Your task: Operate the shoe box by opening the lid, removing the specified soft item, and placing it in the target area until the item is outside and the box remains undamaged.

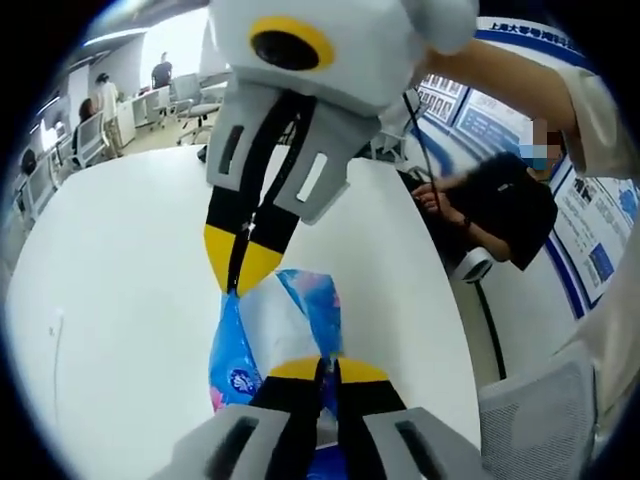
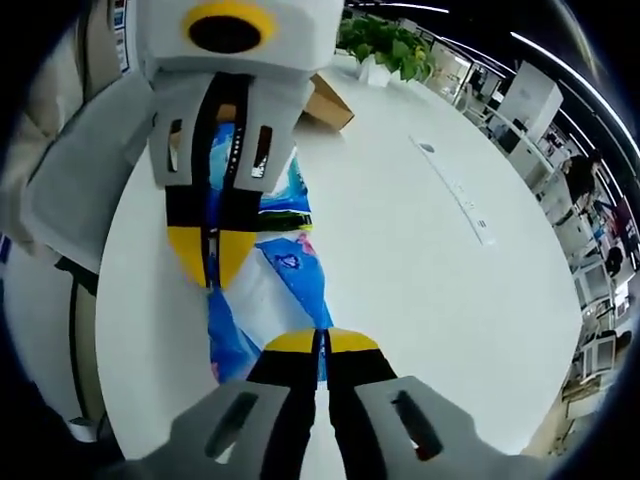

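In the left gripper view, the round white counter (image 1: pixel 130 300) spreads out to the left, with office chairs and people standing in the room far behind it. The left tool (image 1: pixel 327 372) rises from the near edge with its yellow-tipped black jaws pressed together on the near end of a soft blue, white and pink printed plastic packet (image 1: pixel 290 320). The packet is stretched between the two tools above the counter's surface. Its far end is pinched by the right tool (image 1: pixel 241 258), which reaches in from the top of this view with its jaws likewise closed. To the right of the counter a person in dark clothes (image 1: pixel 505 205) sits beside a wall of blue-and-white posters, and the back of a grey mesh chair (image 1: pixel 540 410) stands at the near right.

In the right gripper view, a pale sleeve shows at the far left edge. The left tool (image 2: pixel 212 250) comes down from the top, clamped shut on the far end of the packet (image 2: pixel 280 270), and the right tool (image 2: pixel 322 345) at the near edge grips the other end. Beyond them, on the counter (image 2: pixel 420 270), lies part of a brown cardboard box (image 2: pixel 328 103), well apart from the packet. A green potted plant (image 2: pixel 385 45) stands further off, and a long white power strip (image 2: pixel 455 190) lies to the right.
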A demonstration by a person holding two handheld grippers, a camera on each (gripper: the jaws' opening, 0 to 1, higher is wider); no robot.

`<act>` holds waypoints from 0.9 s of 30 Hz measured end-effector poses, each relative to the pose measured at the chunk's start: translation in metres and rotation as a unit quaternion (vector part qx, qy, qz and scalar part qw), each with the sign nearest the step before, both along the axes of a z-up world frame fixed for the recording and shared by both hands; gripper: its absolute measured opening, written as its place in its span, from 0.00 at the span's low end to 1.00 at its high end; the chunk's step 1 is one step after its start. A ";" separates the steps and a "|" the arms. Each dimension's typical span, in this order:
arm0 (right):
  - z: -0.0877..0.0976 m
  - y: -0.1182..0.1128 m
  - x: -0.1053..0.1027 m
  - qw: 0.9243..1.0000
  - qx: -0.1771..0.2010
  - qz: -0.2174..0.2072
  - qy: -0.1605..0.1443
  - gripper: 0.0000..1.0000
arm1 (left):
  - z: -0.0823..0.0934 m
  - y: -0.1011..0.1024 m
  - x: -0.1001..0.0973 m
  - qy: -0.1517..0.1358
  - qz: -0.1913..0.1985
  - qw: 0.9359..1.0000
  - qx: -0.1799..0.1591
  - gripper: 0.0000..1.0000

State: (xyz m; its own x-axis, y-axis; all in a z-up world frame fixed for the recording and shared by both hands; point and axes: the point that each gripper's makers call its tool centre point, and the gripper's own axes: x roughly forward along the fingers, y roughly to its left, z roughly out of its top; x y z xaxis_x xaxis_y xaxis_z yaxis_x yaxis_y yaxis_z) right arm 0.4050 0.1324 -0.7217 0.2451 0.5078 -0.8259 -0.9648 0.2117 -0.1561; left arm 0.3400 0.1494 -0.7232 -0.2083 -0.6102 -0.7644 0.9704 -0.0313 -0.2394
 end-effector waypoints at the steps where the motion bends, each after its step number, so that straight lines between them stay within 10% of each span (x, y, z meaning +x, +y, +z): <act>1: 0.000 0.000 0.000 1.000 -0.001 -0.001 -0.001 0.02 | 0.001 0.000 -0.001 0.002 0.000 1.000 0.000 0.08; 27: 0.049 0.002 -0.028 0.996 0.034 -0.078 -0.011 0.26 | 0.050 0.036 -0.003 -0.028 0.072 0.996 -0.034 0.36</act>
State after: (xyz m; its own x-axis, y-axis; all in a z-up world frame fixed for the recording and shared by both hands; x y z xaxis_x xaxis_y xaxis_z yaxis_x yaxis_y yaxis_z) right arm 0.3770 0.1348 -0.6724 0.3431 0.5161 -0.7848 -0.9158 0.3696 -0.1573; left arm 0.3371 0.1859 -0.6733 -0.0721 -0.6816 -0.7281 0.9779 0.0952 -0.1859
